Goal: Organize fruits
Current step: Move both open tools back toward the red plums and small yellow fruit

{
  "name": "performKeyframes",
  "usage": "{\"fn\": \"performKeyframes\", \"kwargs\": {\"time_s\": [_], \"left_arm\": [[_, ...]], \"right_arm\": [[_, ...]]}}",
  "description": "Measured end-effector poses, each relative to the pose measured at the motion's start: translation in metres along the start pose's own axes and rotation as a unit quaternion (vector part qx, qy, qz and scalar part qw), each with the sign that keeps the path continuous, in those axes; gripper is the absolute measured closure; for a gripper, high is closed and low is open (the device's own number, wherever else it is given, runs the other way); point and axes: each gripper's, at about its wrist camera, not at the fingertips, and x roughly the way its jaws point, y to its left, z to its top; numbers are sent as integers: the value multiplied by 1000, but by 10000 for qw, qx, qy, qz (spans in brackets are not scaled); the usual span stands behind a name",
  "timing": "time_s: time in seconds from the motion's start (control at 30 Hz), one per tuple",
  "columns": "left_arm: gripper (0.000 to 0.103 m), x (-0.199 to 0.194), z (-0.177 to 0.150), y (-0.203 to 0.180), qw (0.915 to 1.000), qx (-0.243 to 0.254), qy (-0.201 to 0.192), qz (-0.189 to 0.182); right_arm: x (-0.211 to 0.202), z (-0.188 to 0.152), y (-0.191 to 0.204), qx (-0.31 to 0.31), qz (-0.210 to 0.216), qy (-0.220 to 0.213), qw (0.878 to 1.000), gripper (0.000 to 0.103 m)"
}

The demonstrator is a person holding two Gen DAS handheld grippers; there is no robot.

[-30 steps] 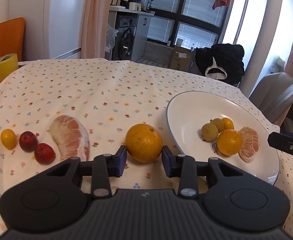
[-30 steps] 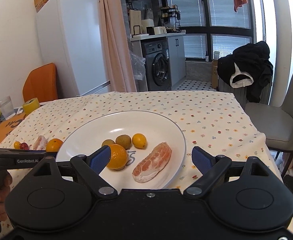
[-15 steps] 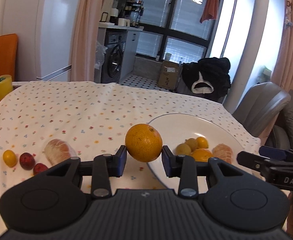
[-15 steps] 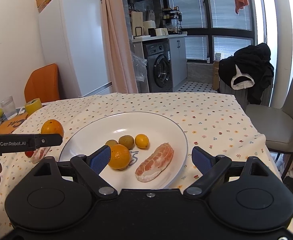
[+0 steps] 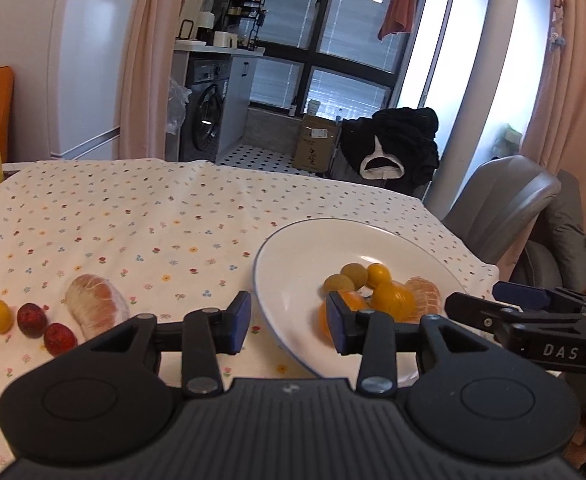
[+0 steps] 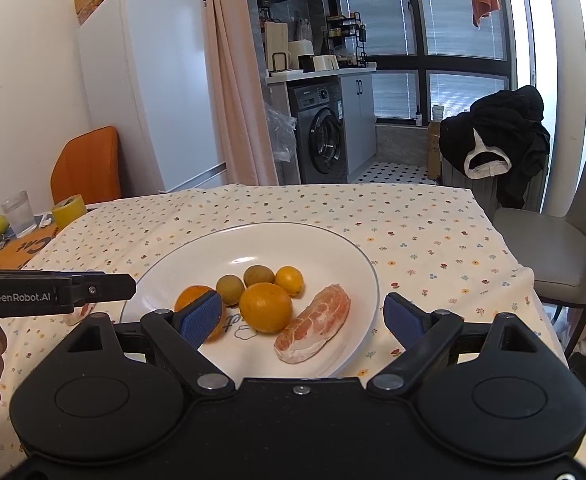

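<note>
Orange [image 5: 343, 308], seemingly on plate [image 5: 293, 248], lies beyond parted, empty left fingers [image 5: 240, 322].

Your left gripper [image 5: 288, 323]: jaws apart, empty, over the plate [image 5: 293, 256] rim.
Plate: oranges [image 5: 392, 301], small fruits.
Left of plate: pomelo segment [image 5: 97, 307], red fruits [image 5: 32, 319].

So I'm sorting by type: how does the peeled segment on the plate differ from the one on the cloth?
The plate segment lies inside the plate, beside an orange; the cloth segment lies on the tablecloth, beside two red fruits. The plate segment already sits with the gathered fruit; the cloth segment is not yet moved. Both are peeled, pinkish-orange citrus pieces with white pith, and neither is held.
</note>
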Motion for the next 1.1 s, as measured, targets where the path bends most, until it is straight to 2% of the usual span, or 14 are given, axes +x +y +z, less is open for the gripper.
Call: {"fn": "performKeyframes", "kwargs": {"time_s": [0.13, 0.2, 0.27, 0.5, 0.63, 0.73, 1.1], "left_arm": [[63, -2, 0, 9, 9999, -97, 56, 95], [59, -6, 0, 13, 9998, -122, 29, 151], [52, -10, 0, 17, 9996, -126, -16, 248], [45, -22, 1, 42, 9977, -320, -32, 590], [31, -30, 1, 58, 9954, -465, -92, 835], [25, -36, 1, 68, 9935, -508, -144, 1013], [22, -53, -1, 101, 9872, -744, -166, 1399]], "right_arm": [[2, 1, 5, -29, 47, 4, 10000, 15], [3, 2, 9, -51, 92, 0, 9999, 15], [5, 4, 13, -71, 159, 1, 9998, 15], [14, 9, 39, -227, 408, 14, 9989, 15], [21, 13, 53, -342, 537, 38, 9980, 14], [24, 16, 62, -413, 636, 44, 9971, 12], [33, 23, 94, -621, 968, 88, 9933, 10]]}}
